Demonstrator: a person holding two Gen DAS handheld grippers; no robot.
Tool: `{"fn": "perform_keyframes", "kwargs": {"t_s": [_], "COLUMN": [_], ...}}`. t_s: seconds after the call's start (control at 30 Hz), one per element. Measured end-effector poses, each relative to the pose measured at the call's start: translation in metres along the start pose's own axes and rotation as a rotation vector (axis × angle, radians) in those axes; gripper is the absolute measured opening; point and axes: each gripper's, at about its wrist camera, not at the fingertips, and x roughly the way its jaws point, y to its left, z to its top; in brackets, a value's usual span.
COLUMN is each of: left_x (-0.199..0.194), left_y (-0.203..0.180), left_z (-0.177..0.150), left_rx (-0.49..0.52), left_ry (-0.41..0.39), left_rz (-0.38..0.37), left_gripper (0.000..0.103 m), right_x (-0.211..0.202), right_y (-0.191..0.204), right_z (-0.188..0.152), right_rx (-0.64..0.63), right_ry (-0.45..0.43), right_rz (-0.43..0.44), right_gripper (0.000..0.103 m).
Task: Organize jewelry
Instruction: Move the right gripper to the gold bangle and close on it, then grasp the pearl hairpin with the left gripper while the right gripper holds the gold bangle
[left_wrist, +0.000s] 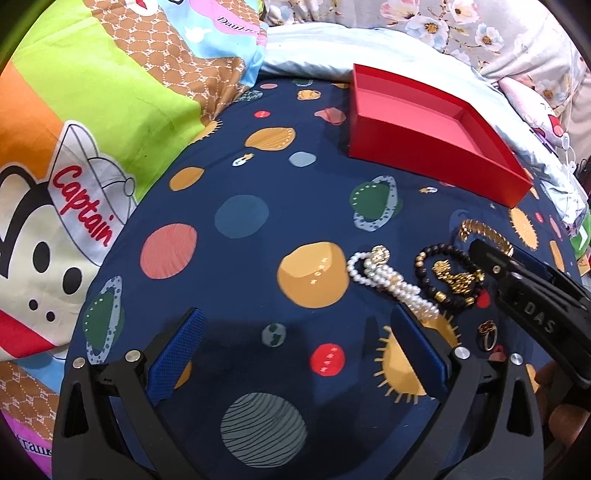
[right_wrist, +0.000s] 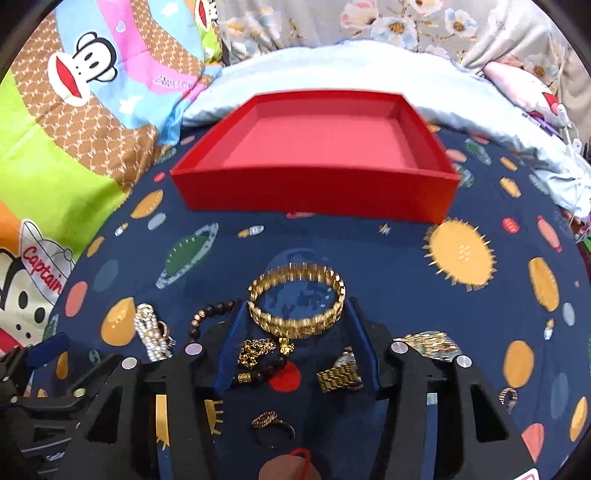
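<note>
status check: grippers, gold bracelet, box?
Left gripper open, holding nothing. Right gripper open, fingers either side of gold bracelet. Red box empty. Path to box unobstructed.

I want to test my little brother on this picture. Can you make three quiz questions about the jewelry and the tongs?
1. True or false: the red box already has jewelry inside.
2. Which piece sits between the tips of the right tongs? A) the pearl bracelet B) the gold bracelet C) the ring
3. Fill in: the left tongs are wide ____, holding nothing.

Key: 1 false, the box is empty. 2 B, the open tips stand on either side of it, not squeezing it yet. 3 open.
</note>
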Motion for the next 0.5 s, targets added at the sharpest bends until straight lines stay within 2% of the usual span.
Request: {"fn": "perform_keyframes", "kwargs": {"t_s": [0.2,0.23,0.27,0.3,0.4,0.5], "left_x": [0.006,0.009,0.013,0.016,0.028,0.029], "left_y": [-0.018,-0.023,-0.027,-0.029,-0.039,-0.047], "left_z": [0.010,0.011,0.013,0.014,0.014,0.012], "left_rx": [-0.012,-0.013,-0.014,-0.017,-0.009,0.025], "left_ry": [0.003,0.007,0.015,0.022,0.041,0.014], "left_rz": [-0.033,-0.043,-0.045,-0.046,-0.051,-0.018], "left_gripper": [0.098,0.098,0.098,0.098,0.098,0.094], "right_x": [-0.036,-0.040,-0.043,-0.045,-0.047,-0.047], "right_y": [-0.017,-0.021,-0.026,-0.031,-0.042,-0.048], "right_z": [-0.004,-0.006,-0.009,-0.013,-0.027,-0.038], "right_rx": [0.026,0.035,0.047,0.065,0.091,0.106], "right_ry": [-0.061,-0.063,-0.058,-0.045,-0.015,0.000], "right_rz": [-0.025,-0.027,-0.024,-0.022,-0.023,-0.030], "right_gripper": [0.051,0.043,0.017,0.014,0.014,0.015]}}
